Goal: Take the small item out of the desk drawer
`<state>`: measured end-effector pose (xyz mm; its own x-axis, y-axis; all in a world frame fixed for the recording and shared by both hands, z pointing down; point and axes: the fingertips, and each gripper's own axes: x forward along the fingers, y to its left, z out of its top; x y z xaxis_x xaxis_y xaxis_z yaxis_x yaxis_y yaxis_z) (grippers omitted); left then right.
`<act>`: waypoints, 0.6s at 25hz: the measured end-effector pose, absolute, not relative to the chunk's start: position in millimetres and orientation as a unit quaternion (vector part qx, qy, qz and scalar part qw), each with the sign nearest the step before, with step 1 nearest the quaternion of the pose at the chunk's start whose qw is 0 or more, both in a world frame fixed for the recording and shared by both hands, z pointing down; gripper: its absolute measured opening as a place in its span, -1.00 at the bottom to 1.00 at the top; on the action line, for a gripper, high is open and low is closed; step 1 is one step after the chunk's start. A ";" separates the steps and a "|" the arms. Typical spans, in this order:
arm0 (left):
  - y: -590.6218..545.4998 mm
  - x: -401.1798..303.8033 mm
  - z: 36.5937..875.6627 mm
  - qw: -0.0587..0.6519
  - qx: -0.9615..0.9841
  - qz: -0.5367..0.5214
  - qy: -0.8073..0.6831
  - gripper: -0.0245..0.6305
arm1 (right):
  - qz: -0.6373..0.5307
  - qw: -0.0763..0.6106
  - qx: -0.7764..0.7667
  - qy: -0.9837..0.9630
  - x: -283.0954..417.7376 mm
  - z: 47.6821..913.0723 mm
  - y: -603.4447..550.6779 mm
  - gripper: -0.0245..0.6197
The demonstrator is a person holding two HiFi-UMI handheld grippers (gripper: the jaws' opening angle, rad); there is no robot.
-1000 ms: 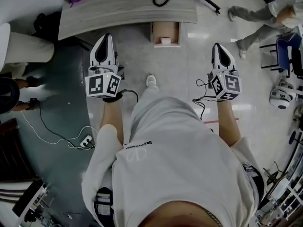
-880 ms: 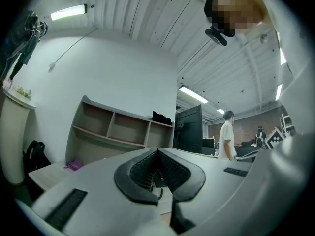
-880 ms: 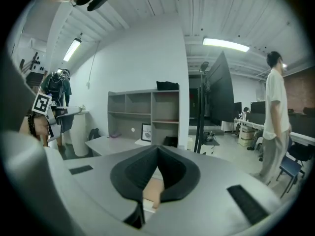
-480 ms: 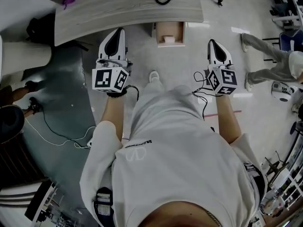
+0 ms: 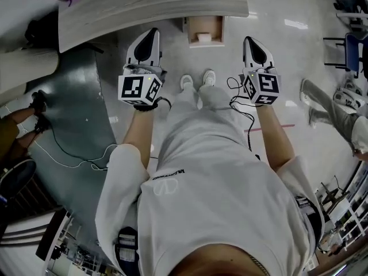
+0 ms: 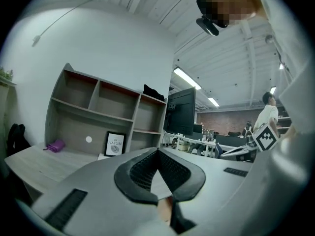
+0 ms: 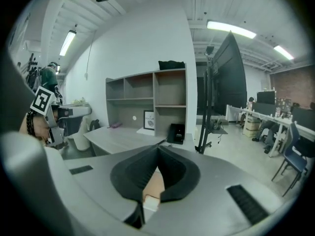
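In the head view the pale wooden desk (image 5: 144, 7) runs along the top, and its open drawer (image 5: 204, 25) juts out below the front edge. A small white item (image 5: 202, 37) lies in the drawer. My left gripper (image 5: 150, 34) is shut and empty just left of the drawer, and my right gripper (image 5: 248, 40) is shut and empty just right of it. In the right gripper view, below the closed jaw tips (image 7: 158, 150), the drawer's wooden bottom and the small white item (image 7: 150, 201) show. The left gripper (image 6: 157, 150) view shows only a sliver of wood.
A person (image 5: 336, 117) walks across the floor at the right, near a blue chair (image 5: 348, 53). A white cable (image 5: 69, 163) trails over the dark floor mat at the left. A shelf unit (image 7: 147, 100) and a black object (image 7: 175, 132) stand on the desk; a monitor stand (image 7: 204, 127) rises beside it.
I have stepped closer to the desk, and both grippers have moved forward to either side of the drawer. The person at the right has walked further right and nearer.
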<state>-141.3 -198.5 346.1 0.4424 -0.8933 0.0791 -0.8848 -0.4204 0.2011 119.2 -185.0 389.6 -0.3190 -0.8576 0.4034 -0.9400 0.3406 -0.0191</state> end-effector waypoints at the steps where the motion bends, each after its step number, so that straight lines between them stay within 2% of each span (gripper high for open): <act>1: -199.3 -138.2 355.6 0.111 0.841 -0.010 -0.529 -0.93 | 0.137 0.166 0.554 -0.804 116.4 399.1 -185.7 -0.92; 15: -219.1 -76.8 498.3 0.194 0.837 0.055 -0.508 -0.93 | 0.248 0.193 0.503 -0.805 89.7 535.0 -209.8 -0.92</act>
<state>-76.8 -219.1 498.3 0.4780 -0.8296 0.2885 -0.8720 -0.4087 0.2695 89.7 -209.8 535.0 -0.4190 -0.7138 0.5611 -0.9059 0.3703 -0.2055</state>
